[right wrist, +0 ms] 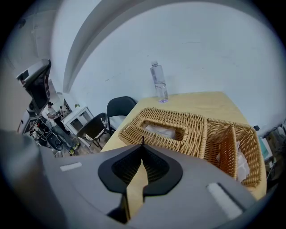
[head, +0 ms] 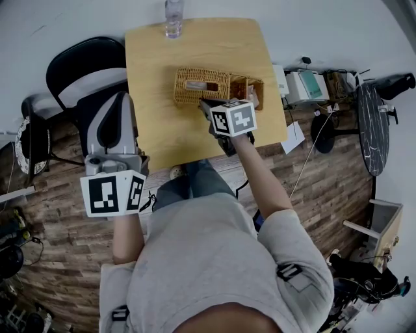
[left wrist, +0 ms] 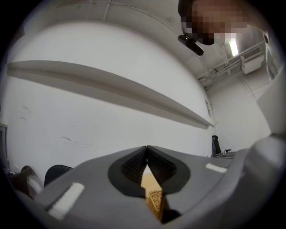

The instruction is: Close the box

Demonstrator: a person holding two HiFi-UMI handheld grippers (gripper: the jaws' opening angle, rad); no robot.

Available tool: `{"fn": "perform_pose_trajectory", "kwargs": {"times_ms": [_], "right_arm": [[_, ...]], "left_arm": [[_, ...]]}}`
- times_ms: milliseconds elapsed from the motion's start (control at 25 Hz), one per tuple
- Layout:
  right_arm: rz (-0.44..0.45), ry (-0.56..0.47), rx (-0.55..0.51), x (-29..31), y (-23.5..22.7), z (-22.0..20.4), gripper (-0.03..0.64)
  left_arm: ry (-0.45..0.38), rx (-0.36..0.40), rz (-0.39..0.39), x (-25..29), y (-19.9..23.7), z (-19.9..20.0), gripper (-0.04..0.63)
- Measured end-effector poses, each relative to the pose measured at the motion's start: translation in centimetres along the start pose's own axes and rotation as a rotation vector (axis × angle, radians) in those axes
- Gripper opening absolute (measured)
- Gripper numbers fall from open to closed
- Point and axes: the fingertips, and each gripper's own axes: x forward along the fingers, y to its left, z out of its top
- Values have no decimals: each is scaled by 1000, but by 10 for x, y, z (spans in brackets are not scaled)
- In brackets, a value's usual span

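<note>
Just ahead of the right tongs (right wrist: 142, 146), whose jaws are clenched tip to tip with nothing between them, a wicker box (right wrist: 243, 150) sits open on a pale wooden desk (head: 195, 45). Its slotted lid (right wrist: 192, 129) lies folded out flat, directly beyond the tong tips, with the open body a little to their right and something white showing inside. Farther beyond the tongs, at the desk's far edge, a clear plastic bottle (head: 173, 18) stands upright against a plain white wall (right wrist: 214, 44). The left tongs (left wrist: 146, 148) are also clenched and empty; they hang off the desk's left side, well apart from the box, tilted up toward the wall. A black chair (head: 81, 62) stands beside them, pushed to the desk's left edge. Under both tongs runs a wooden plank floor (head: 58, 214). Well to the right of the right tongs, small boxes (head: 305, 84) and a dark round table (head: 374, 127) stand on that floor.
</note>
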Motion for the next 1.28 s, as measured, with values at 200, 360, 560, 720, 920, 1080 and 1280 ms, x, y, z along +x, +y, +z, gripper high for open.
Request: {"fn": "perform_pose_trajectory", "kwargs": {"times_ms": [200, 360, 560, 720, 920, 1080, 1280], "right_arm": [[-16, -5, -9, 0, 1, -1, 15], [-42, -37, -42, 0, 3, 1, 17], [-30, -136, -65, -17, 10, 10, 18], [-68, -249, -103, -39, 14, 28, 17], [-98, -335, -127, -68, 18, 38, 14], [-111, -416, -155, -97, 24, 44, 14], [-117, -518, -183, -139, 29, 50, 15]], "left_arm": [[-2, -4, -3, -4, 1, -1, 58], [-5, -12, -12, -6, 0, -3, 58], [-17, -2, -25, -7, -10, 1, 58], [-35, 12, -29, -6, -14, 7, 58], [-51, 24, -29, -7, -25, 16, 58], [-70, 31, -34, -10, -38, 25, 58], [-88, 36, -36, -17, -61, 32, 58]]}}
